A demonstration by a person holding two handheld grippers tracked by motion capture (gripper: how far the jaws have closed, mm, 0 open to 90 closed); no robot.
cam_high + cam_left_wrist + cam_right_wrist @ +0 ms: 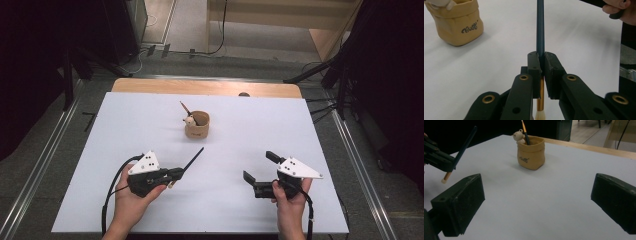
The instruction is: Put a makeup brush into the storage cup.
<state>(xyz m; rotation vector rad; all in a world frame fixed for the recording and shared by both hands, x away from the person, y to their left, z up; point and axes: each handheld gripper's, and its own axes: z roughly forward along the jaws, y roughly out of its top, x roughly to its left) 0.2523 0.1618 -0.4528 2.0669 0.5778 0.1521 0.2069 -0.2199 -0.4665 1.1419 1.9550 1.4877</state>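
1. Tan pot (197, 126) taken as landmark: standing upright on the white table (150, 115), in the far-centre part of the sheet.
2. Pot holding a dark pencil (525, 133) leaning out over its rim, plus a small bear figure (519, 136) at the rim beside the pencil. Dark lettering on the pot wall, unreadable.
3. Left claw (176, 174) near-left of the pot, well apart from it, held in the person's left hand (132, 197).
4. Left claw pressed together on a brush (540, 30): dark blue-green handle running out past the tips, gold ferrule and pale bristles on the hand side of the jaws.
5. Brush handle tip slanting up toward the pot, short of it, not touching.
6. Seen from the right claw's camera, brush tilted, bristle end low, clear of the table.
7. Right claw (260, 167) near-right of the pot, well apart, in the person's right hand (290, 197).
8. Right claw spread wide, nothing between the jaws; pot visible through the gap, farther off.
9. Cables trailing back from both claws toward the near table edge, away from the pot.
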